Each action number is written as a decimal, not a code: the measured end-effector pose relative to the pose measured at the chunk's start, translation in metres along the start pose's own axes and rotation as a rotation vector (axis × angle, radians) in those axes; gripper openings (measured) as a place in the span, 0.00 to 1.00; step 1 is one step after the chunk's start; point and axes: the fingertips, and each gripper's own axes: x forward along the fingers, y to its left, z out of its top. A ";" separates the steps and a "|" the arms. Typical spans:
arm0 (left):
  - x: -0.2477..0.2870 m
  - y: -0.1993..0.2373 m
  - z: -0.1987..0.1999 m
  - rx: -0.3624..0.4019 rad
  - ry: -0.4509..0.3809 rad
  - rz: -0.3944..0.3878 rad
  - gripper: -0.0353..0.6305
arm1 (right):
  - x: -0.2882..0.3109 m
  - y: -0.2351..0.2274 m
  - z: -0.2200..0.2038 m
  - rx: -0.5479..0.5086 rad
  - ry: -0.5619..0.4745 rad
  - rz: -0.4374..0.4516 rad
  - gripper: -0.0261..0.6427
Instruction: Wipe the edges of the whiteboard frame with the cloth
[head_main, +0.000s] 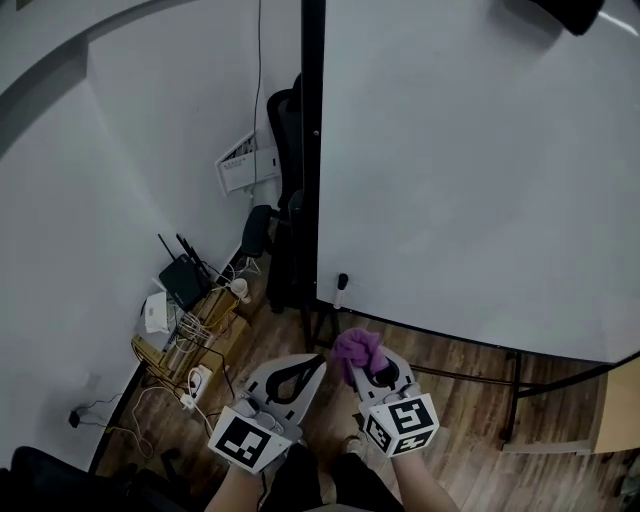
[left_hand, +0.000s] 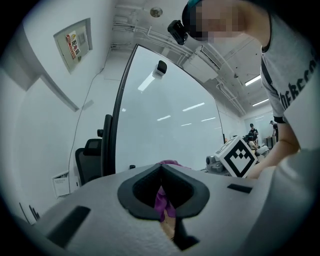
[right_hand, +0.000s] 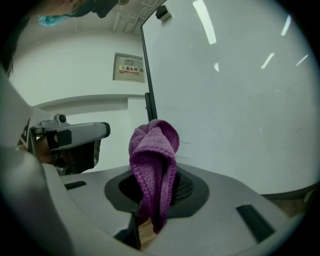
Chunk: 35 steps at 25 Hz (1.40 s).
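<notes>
floor corner: a router (head_main: 182, 278) and a tangle of cables (head_main: 185, 350) are sitting far left against the wall, well apart from both grippers. I'm keeping clear of them.
left gripper (head_main: 318, 360): I'm carrying it low with its jaws closed tip to tip and nothing pinched. I judge it is only standing by as the spare, angling in toward the cloth.
whiteboard frame (head_main: 312, 150): its black left upright is rising straight ahead of me, and nothing is touching it yet.
cloth (head_main: 357, 350): the purple wad is bunching up above the right jaws, just beside the left tips and well short of the frame.
right gripper (head_main: 362, 365): it is clamping down on the cloth, leaving a fat fold sticking out past the tips. I reckon that is so fabric, not plastic, meets the edge first.
whiteboard (head_main: 480, 170): the white panel is filling everything to the right.
views: the left gripper view is showing a purple sliver through its jaw slit. The head view is showing that hollow bare, so I'm reading the sliver as cloth lying beyond. Only the right gripper view is showing the pinch itself, and only the head view is showing the frame's foot and the floor.
</notes>
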 end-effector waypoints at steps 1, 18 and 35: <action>0.000 0.004 -0.003 -0.005 0.003 -0.017 0.08 | 0.005 0.001 -0.004 0.001 0.007 -0.012 0.16; 0.010 0.042 -0.066 -0.062 0.051 -0.188 0.08 | 0.084 -0.005 -0.077 0.034 0.087 -0.145 0.16; -0.002 0.073 -0.109 -0.089 0.113 -0.191 0.08 | 0.167 -0.031 -0.103 0.045 0.125 -0.240 0.16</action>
